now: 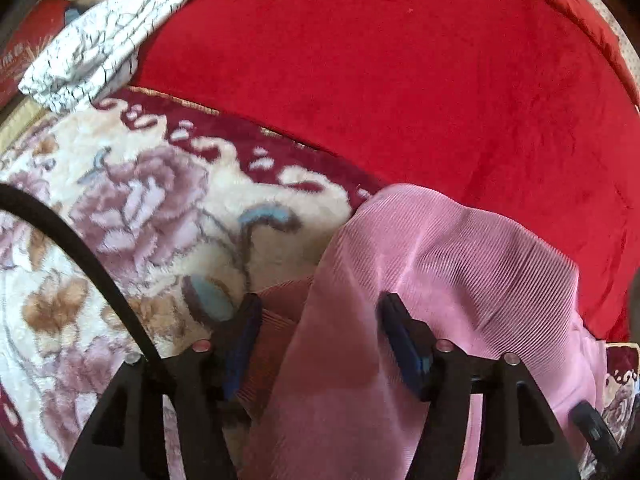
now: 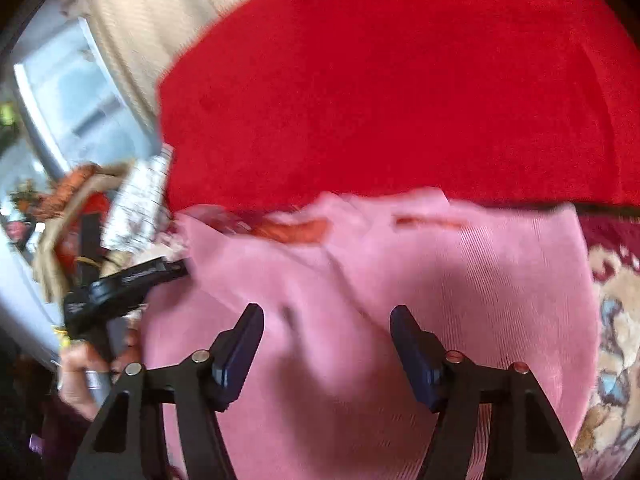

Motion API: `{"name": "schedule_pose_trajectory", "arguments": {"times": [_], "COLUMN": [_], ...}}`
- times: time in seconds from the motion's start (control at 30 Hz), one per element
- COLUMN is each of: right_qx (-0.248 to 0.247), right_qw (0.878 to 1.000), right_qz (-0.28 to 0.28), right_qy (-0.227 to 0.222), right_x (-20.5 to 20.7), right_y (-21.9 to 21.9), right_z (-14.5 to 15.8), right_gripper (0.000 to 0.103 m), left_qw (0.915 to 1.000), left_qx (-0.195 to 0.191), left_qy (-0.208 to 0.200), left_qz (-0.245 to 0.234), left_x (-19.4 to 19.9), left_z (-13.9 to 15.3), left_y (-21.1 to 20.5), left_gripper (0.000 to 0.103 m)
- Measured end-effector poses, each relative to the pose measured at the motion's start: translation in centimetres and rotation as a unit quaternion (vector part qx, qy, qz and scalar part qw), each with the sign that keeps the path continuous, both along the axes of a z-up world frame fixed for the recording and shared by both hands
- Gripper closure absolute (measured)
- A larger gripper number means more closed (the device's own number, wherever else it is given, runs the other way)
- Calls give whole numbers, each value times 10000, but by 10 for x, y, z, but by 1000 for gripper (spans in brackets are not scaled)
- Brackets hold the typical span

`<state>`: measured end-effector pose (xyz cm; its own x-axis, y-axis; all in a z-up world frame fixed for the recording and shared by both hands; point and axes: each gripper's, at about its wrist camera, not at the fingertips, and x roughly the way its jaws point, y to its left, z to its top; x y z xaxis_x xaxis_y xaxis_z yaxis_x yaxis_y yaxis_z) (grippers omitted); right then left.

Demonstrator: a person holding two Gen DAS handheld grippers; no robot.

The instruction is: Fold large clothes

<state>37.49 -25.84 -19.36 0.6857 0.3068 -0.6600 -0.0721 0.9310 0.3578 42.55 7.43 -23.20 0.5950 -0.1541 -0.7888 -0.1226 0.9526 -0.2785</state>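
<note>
A pink ribbed garment (image 1: pixel 440 264) lies bunched on the bed, partly over a red blanket (image 1: pixel 380 80) and a floral plush blanket (image 1: pixel 140 208). My left gripper (image 1: pixel 320 312) is open, and the pink cloth drapes between its fingers without being clamped. In the right wrist view the same pink garment (image 2: pixel 440 280) fills the lower frame. My right gripper (image 2: pixel 328 324) is open just above it. The left gripper (image 2: pixel 132 280) shows at the garment's left edge, held by a hand.
A folded white cloth with black marbling (image 1: pixel 100 44) lies at the far left of the bed. A black cable (image 1: pixel 80 248) crosses the floral blanket. A window and cluttered items (image 2: pixel 72 100) stand beyond the bed's left side.
</note>
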Motion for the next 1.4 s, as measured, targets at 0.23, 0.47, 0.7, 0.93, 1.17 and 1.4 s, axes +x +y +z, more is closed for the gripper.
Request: {"name": "schedule_pose_trajectory", "arguments": {"times": [0.23, 0.47, 0.7, 0.93, 1.17, 1.4], "right_qx": [872, 691, 532, 500, 223, -558], "right_qw": [9891, 9957, 9940, 9973, 9995, 9938], "right_qz": [-1098, -613, -723, -507, -143, -669], "right_qy": [454, -12, 630, 174, 151, 697], "right_x": [3, -4, 16, -10, -36, -64], "right_y": [-70, -56, -54, -43, -2, -2], "right_z": [-18, 13, -19, 18, 30, -12], "right_gripper": [61, 51, 53, 52, 52, 39], "left_qw": [9999, 9996, 9991, 9991, 9914, 9872], "left_qx": [143, -33, 341, 283, 638, 844], "left_qy": [-79, -232, 147, -284, -937, -445], "left_qz": [28, 183, 181, 124, -653, -1282], "left_x": [-5, -8, -3, -28, -76, -91], "left_z": [9, 25, 7, 36, 61, 37], "left_y": [-3, 5, 7, 1, -36, -73], "left_gripper": [37, 37, 34, 35, 28, 12]}}
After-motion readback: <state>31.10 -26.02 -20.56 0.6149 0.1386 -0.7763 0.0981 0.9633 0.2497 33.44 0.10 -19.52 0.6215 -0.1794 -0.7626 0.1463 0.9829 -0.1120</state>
